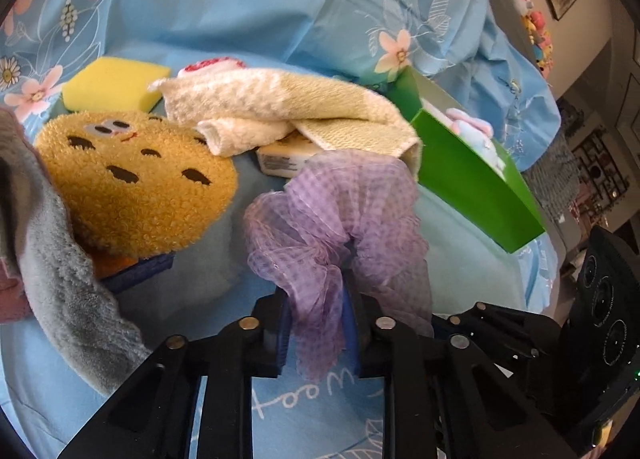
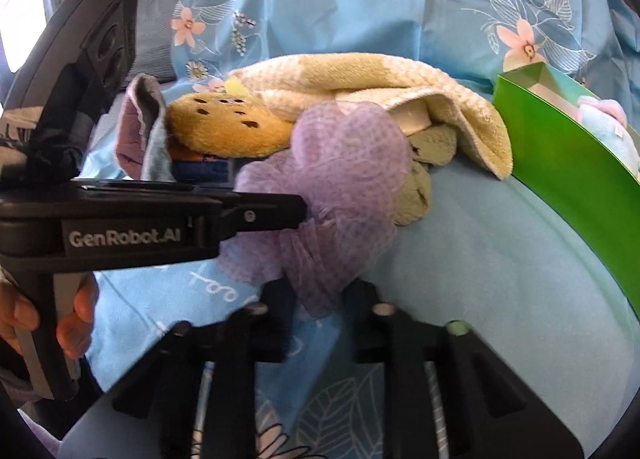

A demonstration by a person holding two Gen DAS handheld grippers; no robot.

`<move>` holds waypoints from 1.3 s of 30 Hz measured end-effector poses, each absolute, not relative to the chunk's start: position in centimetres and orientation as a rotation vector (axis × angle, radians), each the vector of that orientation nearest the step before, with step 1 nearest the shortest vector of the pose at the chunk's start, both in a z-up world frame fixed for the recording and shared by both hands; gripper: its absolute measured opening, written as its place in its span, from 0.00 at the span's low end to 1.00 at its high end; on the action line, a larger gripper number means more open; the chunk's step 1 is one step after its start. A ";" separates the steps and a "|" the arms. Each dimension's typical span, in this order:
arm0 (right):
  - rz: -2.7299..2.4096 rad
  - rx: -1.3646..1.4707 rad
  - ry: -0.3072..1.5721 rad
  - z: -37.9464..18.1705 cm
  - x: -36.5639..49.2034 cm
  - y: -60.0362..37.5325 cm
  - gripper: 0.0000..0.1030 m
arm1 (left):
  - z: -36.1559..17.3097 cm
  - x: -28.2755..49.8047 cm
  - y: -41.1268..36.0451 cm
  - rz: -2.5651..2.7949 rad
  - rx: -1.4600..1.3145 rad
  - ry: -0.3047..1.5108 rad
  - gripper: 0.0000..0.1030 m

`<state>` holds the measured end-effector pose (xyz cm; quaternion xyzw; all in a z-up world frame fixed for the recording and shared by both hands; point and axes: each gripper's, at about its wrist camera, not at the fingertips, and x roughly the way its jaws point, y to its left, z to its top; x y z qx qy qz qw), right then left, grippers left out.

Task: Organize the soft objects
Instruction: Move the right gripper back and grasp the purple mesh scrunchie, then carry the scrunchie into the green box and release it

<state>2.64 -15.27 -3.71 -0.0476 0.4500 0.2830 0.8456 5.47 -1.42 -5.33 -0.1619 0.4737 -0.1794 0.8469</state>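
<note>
Lilac mesh bath pouf (image 1: 340, 215), a ruffled ball of thin netting, lies on the light blue flowered bedsheet (image 1: 224, 7) and is caught from two sides. The left gripper (image 1: 316, 323) has its fingers drawn narrow on a gathered fold of the netting, and the right gripper (image 2: 318, 301) has its fingers also nearly together, pinching another fold at the near edge of the pouf. Just beyond the fingers lie a cream and tan folded terry towel (image 1: 288, 111) and a round golden plush cookie with dark spots (image 1: 136, 179); further to the right stands a green cardboard box (image 1: 472, 175) (a pastel plush toy is already inside).

I judge the pouf to be very light and fully soft. It will not slip much, because the net catches on the pads, but it stretches and a thin fold may pull out. Better to take a thick bunch near its knotted centre than one loose ruffle. Nothing here is fragile.
</note>
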 end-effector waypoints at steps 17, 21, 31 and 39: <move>0.532 -0.028 0.733 3.2 -0.4 -20.4 0.10 | 3.7 4.0 -6.6 -0.502 -0.219 0.822 0.18; 0.491 -0.011 0.696 4.1 0.2 -22.5 0.10 | 5.4 5.3 -9.1 -0.530 -0.177 0.797 0.18; 0.346 0.034 0.623 5.8 4.1 -28.9 0.10 | 8.6 10.2 -17.9 -0.639 -0.071 0.770 0.18; 0.217 0.067 0.622 5.8 7.6 -34.8 0.10 | 7.9 14.4 -25.0 -0.697 -0.018 0.812 0.19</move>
